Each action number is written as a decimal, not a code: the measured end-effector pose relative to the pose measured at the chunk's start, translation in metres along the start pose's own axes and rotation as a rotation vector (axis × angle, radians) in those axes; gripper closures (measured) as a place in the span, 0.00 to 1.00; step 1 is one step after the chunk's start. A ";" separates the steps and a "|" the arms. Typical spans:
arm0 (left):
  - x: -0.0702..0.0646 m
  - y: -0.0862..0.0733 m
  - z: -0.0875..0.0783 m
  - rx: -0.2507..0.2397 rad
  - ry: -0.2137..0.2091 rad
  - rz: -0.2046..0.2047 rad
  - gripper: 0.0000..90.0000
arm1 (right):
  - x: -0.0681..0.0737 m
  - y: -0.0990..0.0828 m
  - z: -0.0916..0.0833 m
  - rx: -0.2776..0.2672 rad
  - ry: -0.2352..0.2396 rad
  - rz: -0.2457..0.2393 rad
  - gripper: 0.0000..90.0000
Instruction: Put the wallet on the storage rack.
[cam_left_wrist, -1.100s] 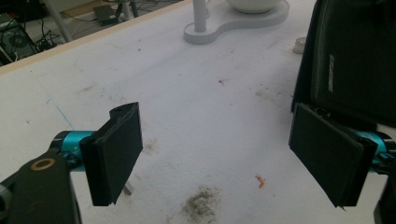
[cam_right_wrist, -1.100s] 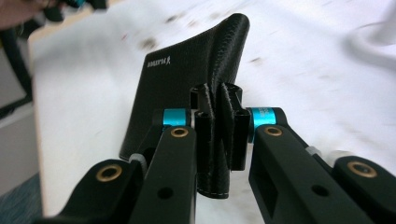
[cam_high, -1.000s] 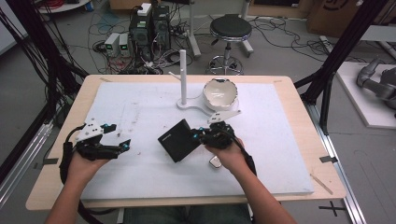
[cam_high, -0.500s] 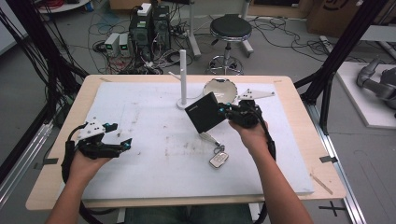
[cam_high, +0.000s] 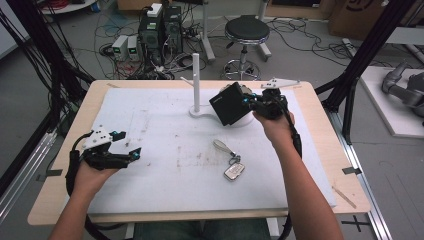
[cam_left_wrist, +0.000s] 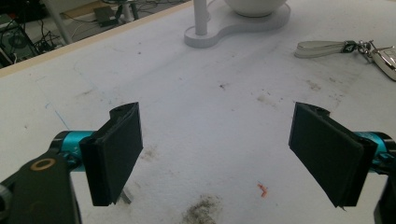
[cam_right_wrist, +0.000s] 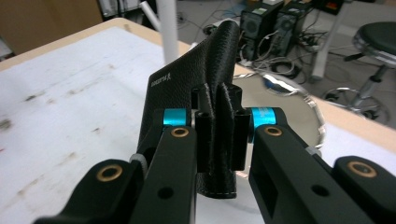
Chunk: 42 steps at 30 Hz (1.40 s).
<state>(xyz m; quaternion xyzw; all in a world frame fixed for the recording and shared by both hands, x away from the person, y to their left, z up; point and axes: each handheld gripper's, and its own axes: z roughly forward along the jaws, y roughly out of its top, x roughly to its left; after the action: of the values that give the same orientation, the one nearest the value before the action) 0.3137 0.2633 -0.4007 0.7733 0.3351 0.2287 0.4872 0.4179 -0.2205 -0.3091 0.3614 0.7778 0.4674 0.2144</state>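
A black leather wallet (cam_high: 229, 103) hangs in the air over the white bowl (cam_high: 245, 120) at the back of the table, with my right gripper (cam_high: 248, 101) shut on its edge. In the right gripper view the wallet (cam_right_wrist: 196, 84) stands upright between the two pads, and the bowl's rim (cam_right_wrist: 299, 105) shows behind it. My left gripper (cam_high: 134, 153) rests low over the white mat at the left, open, with nothing between its jaws (cam_left_wrist: 217, 154). A key fob with a strap (cam_high: 231, 161) lies on the mat in the middle.
A white stand with an upright post (cam_high: 196, 82) shares a base with the bowl at the back centre. The white mat (cam_high: 160, 130) covers most of the wooden table. A stool (cam_high: 246, 30) and computers (cam_high: 160, 27) stand on the floor beyond the far edge.
My right gripper has carried the wallet up and away from the mat's middle to above the bowl. The key fob, earlier under the wallet and hand, now lies uncovered. The left gripper has stayed put.
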 end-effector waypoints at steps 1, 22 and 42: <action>0.000 0.000 0.000 -0.002 0.000 -0.002 0.19 | -0.002 0.004 0.000 0.003 -0.009 -0.004 0.95; 0.000 0.000 0.000 -0.004 0.001 -0.002 0.19 | -0.038 0.019 0.024 0.028 -0.131 -0.036 0.95; -0.001 0.001 0.000 -0.001 -0.001 0.007 0.19 | -0.040 0.013 0.039 0.095 -0.188 -0.120 0.95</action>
<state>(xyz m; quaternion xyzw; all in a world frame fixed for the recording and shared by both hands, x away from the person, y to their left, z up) 0.3134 0.2625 -0.4000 0.7745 0.3321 0.2300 0.4868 0.4751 -0.2245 -0.3160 0.3662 0.7956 0.3806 0.2967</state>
